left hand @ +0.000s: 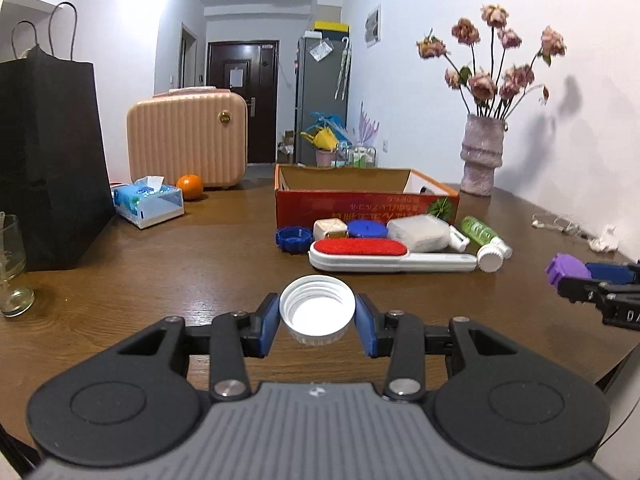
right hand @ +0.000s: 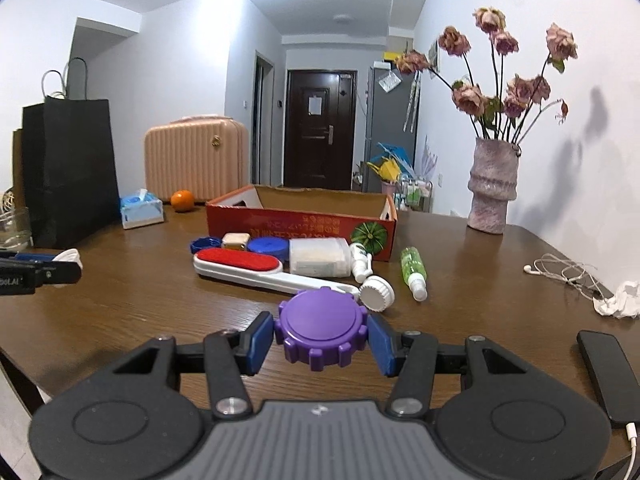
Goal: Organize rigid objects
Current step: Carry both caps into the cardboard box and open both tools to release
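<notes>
My left gripper (left hand: 317, 320) is shut on a white screw cap (left hand: 317, 307), held open side up above the table. My right gripper (right hand: 321, 338) is shut on a purple ridged cap (right hand: 321, 326), also held above the table; it shows at the right edge of the left wrist view (left hand: 568, 270). Ahead stands an open red cardboard box (left hand: 366, 200) (right hand: 300, 220). In front of it lie a red-padded lint brush (left hand: 384, 254) (right hand: 260, 270), blue caps (left hand: 293, 239), a white case (left hand: 418, 232), a green spray bottle (right hand: 413, 272) and a white ridged cap (right hand: 377, 293).
A black paper bag (left hand: 48, 160), a glass (left hand: 12, 264), a tissue box (left hand: 150, 200), an orange (left hand: 189, 186) and a pink case (left hand: 186, 140) stand at the left and back. A vase of flowers (left hand: 480, 152) stands at the back right. Earphones (right hand: 560, 270), crumpled tissue (right hand: 618, 300) and a black phone (right hand: 608, 372) lie at the right.
</notes>
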